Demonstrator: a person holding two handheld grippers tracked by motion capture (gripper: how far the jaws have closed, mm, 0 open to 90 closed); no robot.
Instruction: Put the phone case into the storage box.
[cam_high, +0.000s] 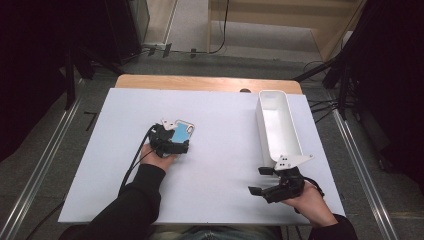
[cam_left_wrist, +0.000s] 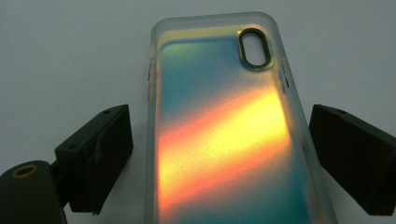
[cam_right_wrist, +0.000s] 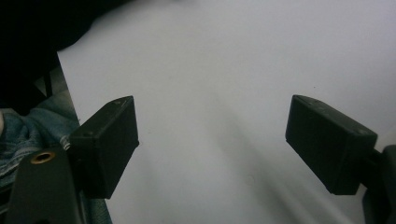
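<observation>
White tabletop (cam_high: 220, 165) lies under both tongs: left gripper (cam_left_wrist: 219, 154) straddles the phone case (cam_left_wrist: 224, 130), pads clear; right gripper (cam_right_wrist: 212, 144) gapes empty.

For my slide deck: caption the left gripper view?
Open left gripper straddling an iridescent phone case on the white table.

White table (cam_high: 215, 165), phone case (cam_high: 181, 132), white bin (cam_high: 287, 142)
</observation>
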